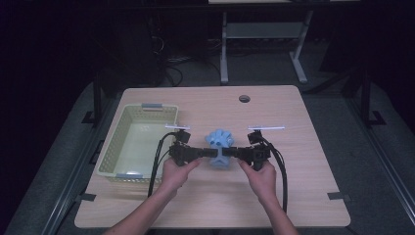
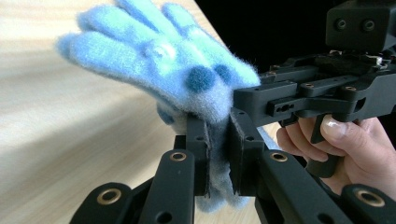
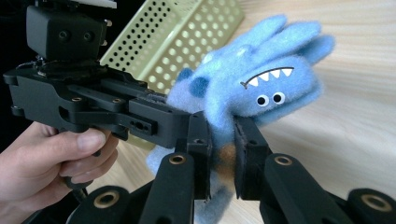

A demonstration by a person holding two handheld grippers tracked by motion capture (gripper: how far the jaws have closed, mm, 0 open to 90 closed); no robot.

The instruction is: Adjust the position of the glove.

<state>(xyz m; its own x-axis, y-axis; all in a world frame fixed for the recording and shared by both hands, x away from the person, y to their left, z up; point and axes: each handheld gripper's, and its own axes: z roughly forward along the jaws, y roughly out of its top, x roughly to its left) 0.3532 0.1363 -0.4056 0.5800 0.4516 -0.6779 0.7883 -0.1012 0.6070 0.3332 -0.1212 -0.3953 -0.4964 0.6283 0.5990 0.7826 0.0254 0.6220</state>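
So we've got the fuzzy blue plush toy (image 1: pixel 221 147) pinched from both sides, roughly mid-bench and just right of the pale green basket (image 1: pixel 128 172). Our left hand-held gripper (image 1: pixel 211 152) comes in from the left with its jaws squeezed narrow on the toy's fabric, and our right hand-held gripper (image 1: pixel 230 152) does the same from the other side, so the two nearly meet tip to tip. In the right gripper view the toy's (image 3: pixel 261 88) toothy grin and googly eyes face the camera. The wooden bench (image 1: pixel 303 127) sits below; we can't tell whether the toy touches it.
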